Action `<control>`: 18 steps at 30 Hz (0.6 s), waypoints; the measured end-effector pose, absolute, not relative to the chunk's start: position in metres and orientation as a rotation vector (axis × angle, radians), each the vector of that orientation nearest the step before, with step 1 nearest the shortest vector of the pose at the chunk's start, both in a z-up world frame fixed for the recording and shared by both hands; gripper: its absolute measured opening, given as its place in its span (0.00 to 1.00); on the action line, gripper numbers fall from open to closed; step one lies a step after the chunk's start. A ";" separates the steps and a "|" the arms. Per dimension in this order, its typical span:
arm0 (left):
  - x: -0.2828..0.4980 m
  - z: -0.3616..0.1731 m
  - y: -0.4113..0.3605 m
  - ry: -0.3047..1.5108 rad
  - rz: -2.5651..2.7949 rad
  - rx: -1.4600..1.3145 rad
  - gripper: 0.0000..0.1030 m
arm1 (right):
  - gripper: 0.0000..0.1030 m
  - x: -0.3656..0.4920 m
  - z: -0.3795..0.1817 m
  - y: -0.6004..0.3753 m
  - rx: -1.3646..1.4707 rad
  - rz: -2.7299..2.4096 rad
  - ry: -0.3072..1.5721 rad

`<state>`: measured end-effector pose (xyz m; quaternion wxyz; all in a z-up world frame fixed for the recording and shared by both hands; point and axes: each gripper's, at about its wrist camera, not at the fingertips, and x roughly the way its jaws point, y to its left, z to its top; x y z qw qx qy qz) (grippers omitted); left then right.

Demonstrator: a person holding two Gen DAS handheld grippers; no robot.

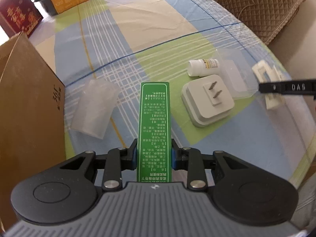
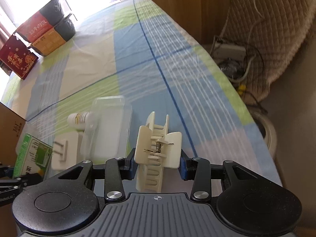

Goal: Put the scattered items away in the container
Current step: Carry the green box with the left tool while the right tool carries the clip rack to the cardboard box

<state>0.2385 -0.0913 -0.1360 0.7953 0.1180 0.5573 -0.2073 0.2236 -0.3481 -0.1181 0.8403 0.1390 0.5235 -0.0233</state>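
Observation:
My left gripper [image 1: 154,155] is shut on a long green medicine box [image 1: 155,116] that points forward over the table. To its left stands the open brown cardboard box [image 1: 27,106]. On the checked cloth lie a clear plastic bag [image 1: 92,108], a white plug adapter [image 1: 209,100], a white pill bottle [image 1: 203,67] and a clear plastic container [image 1: 237,79]. My right gripper [image 2: 158,165] is shut on a cream hair claw clip [image 2: 158,148], right of the clear container [image 2: 110,126]. The green box [image 2: 33,158] shows at the lower left.
A dark red gift box [image 1: 17,17], stacked orange and red cartons [image 2: 45,35] and a dark pot [image 2: 59,11] stand at the table's far end. The table edge [image 2: 246,114] runs along the right. Beyond it are a quilted chair [image 2: 276,39] and a power strip with cables [image 2: 229,53].

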 end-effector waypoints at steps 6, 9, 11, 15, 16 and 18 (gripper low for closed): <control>0.220 -0.121 -0.079 1.200 -0.449 0.148 0.24 | 0.42 0.192 -0.102 -0.350 0.464 -0.017 1.110; 0.205 -0.105 -0.071 1.178 -0.461 0.103 0.24 | 0.42 0.173 -0.095 -0.346 0.530 0.004 1.116; 0.195 -0.094 -0.065 1.160 -0.472 0.080 0.24 | 0.42 0.162 -0.092 -0.341 0.563 0.022 1.125; 0.177 -0.078 -0.057 1.138 -0.479 0.075 0.24 | 0.42 0.145 -0.085 -0.326 0.572 0.058 1.138; 0.174 -0.076 -0.055 1.137 -0.475 0.078 0.24 | 0.42 0.142 -0.083 -0.321 0.571 0.067 1.138; 0.167 -0.071 -0.049 1.129 -0.464 0.088 0.24 | 0.42 0.137 -0.081 -0.312 0.575 0.086 1.136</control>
